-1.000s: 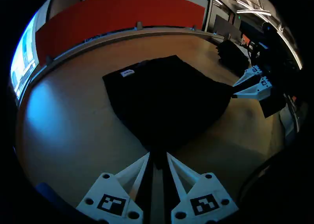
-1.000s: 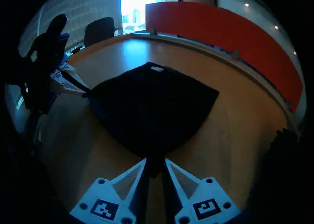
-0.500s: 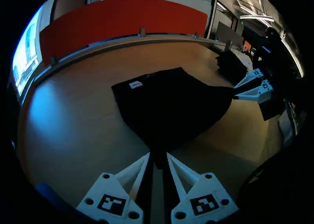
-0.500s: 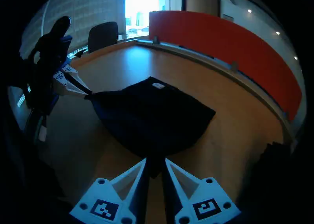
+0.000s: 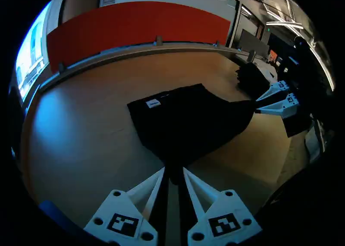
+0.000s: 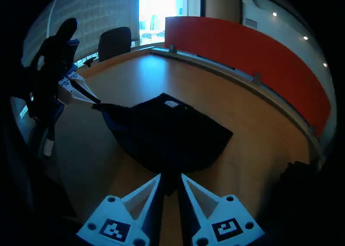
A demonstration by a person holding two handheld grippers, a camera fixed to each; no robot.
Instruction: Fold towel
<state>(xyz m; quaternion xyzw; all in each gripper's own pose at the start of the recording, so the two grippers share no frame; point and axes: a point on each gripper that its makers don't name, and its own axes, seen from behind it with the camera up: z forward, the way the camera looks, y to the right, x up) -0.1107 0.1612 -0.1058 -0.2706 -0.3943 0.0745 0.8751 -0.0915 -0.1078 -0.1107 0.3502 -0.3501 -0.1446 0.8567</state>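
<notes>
The left gripper [image 5: 174, 173] has two white, wedge-shaped fingers [image 5: 144, 189] narrowing to the tips. Near each finger's base sits a black-and-white square marker [image 5: 123, 224] ringed by round screw holes [image 5: 116, 193]. The right gripper [image 6: 171, 178] is built alike.

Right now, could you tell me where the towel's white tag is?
In the left gripper view the white tag sits near the far left corner of the towel, toward the red partition.

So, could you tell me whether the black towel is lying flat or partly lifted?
Partly lifted: the left gripper and right gripper each pinch a near corner of the black cloth towel, while its far edge rests on the wooden table.
</notes>
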